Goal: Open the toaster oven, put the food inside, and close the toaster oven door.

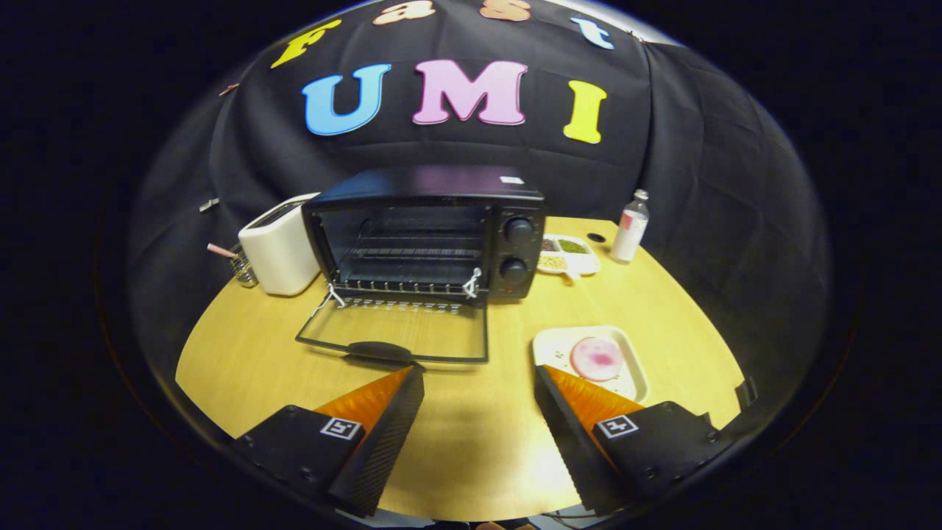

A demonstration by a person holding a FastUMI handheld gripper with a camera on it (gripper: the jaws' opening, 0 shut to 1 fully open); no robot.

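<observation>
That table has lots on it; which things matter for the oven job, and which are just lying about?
For the job: toaster oven, door already open; pink food on its tray; open gripper, holding nothing.

Lying about: white toaster, bottle, divided dish, cup with straw.

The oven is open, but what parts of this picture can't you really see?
- Oven: the back of its inside is too dark to make out.
- Cup behind the toaster: the toaster hides most of it.
- Divided dish: its little fillings are too small to name.
- Pink food on the tray: blurry, so what it is can't be told.
- Claw: open and empty; the picture cuts off its back.
</observation>
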